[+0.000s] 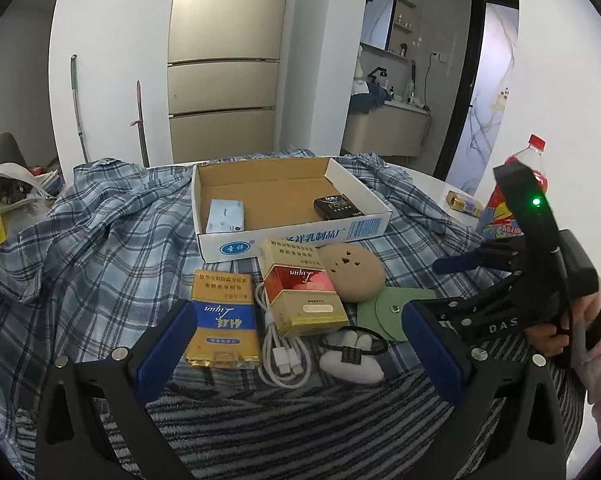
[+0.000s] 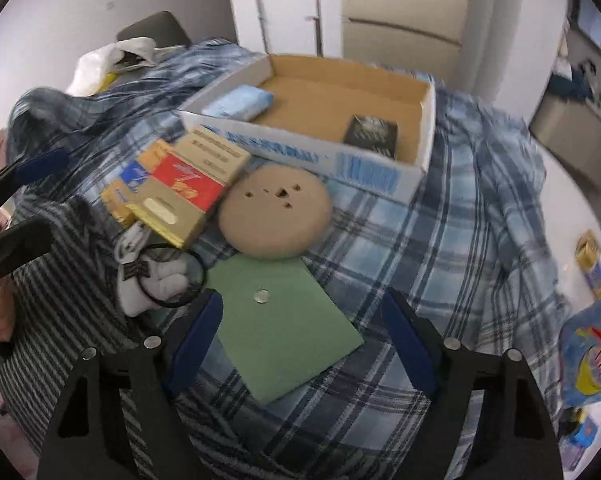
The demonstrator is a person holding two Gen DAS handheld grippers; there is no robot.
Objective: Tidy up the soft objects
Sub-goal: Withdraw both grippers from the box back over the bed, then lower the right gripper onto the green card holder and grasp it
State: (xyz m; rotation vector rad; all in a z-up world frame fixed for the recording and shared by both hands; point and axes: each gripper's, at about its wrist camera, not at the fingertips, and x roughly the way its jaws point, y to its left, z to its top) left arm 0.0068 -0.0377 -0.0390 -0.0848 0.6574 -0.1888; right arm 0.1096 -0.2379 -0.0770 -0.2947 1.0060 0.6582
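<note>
Surface: blue-and-white plaid cloth (image 1: 100, 248) rumpled over a white desk (image 1: 428, 184); beige panelled cabinet (image 1: 224, 60) far behind.
Box: shallow cardboard tray (image 2: 324, 156), far centre, brown inside, white printed wall.
Soft things: round tan sponge pad (image 2: 276, 212) near the tray; flat green felt pouch (image 2: 284, 320) just nearer; small white plush (image 1: 352, 360) to its left.
Left tongs (image 1: 300, 344): spread, empty.
Right tongs (image 2: 300, 344): spread astride the pouch, pads apart from it.
</note>
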